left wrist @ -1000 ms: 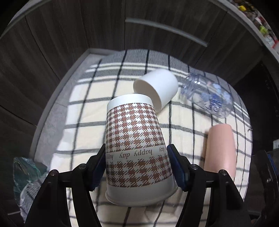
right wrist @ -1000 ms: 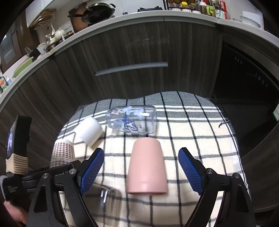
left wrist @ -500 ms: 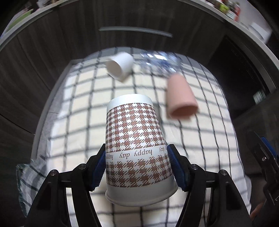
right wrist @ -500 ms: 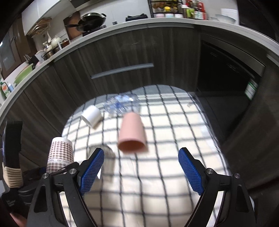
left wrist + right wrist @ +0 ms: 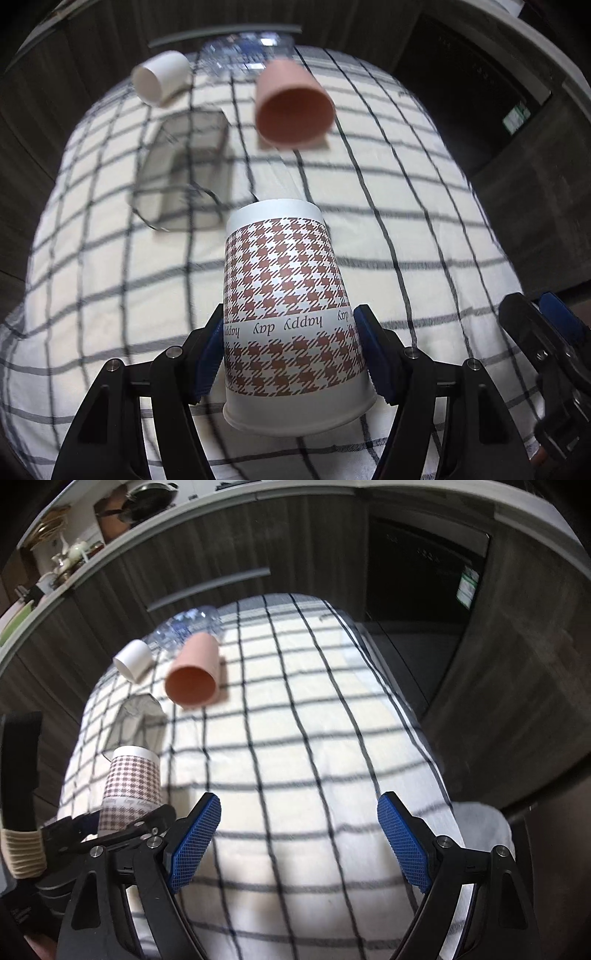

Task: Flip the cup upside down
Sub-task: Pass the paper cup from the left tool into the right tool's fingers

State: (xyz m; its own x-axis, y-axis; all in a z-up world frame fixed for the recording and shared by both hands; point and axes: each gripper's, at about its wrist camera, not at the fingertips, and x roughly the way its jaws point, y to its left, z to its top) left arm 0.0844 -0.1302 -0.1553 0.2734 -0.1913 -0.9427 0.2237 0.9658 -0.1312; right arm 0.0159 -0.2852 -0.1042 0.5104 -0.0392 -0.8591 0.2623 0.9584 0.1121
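Left wrist view: left hand-held gripper (image 5: 290,354) clamps houndstooth cup (image 5: 286,302), base forward, above the checked cloth (image 5: 388,206). Right hand-held gripper (image 5: 299,843) gapes wide, empty. Inversion looks partly done; setting it rim-down remains.

home kitchen | dark wood-grain cabinets (image 5: 207,557) with bar handle (image 5: 210,587) | countertop (image 5: 155,520) carrying wok (image 5: 147,498), teapot (image 5: 75,550) | checked cloth (image 5: 295,720) over work surface

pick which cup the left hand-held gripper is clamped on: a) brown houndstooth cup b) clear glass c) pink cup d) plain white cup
a: the left hand-held gripper has its blue pads pressed on both sides of the brown houndstooth cup, while the white cup, pink cup and clear glass lie apart on the checked cloth.
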